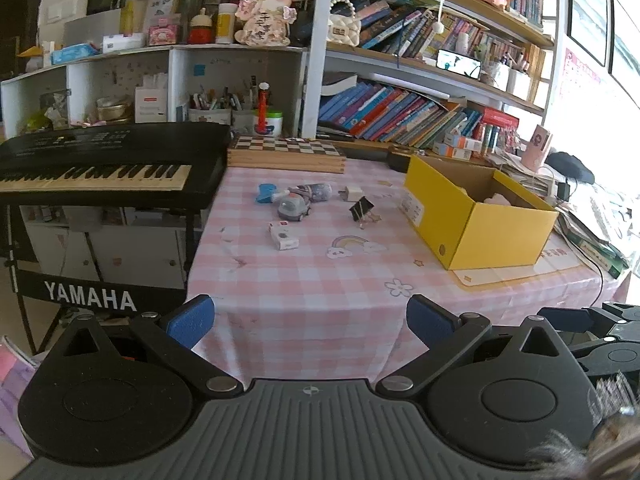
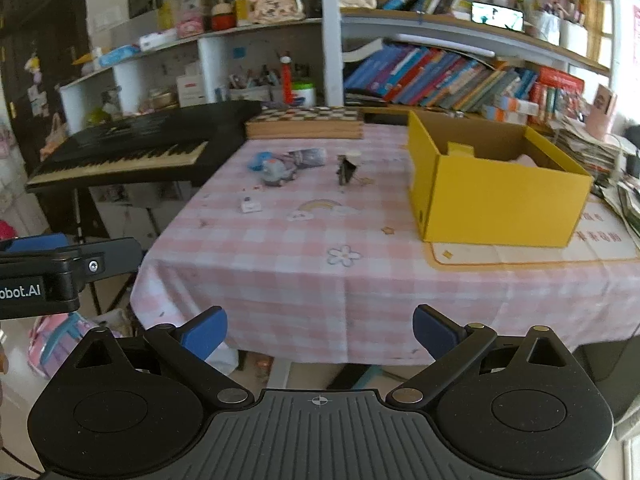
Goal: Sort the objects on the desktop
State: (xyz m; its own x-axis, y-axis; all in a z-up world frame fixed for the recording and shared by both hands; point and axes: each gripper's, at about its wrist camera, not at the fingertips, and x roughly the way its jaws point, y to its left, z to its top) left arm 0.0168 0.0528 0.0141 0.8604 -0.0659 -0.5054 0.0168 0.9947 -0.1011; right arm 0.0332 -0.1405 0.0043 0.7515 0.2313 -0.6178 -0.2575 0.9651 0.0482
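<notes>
Pink checked tablecloth [image 1: 320, 280] under your small items | yellow box [image 1: 480, 216] right, keyboard [image 1: 108, 168] left, bookshelves [image 1: 420, 112] behind | left gripper [image 1: 310, 320], right gripper [image 2: 320, 330] both spread, empty

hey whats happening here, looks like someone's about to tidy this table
A person holds a two-finger gripper in each hand, and both the left gripper and the right gripper hang open and empty short of the near table edge. Nothing is being handled yet. A small cluster sits loose on the pink checked tablecloth: a grey toy car, a black binder clip, a small white box and a white charger plug. An open yellow box stands to their right.
</notes>
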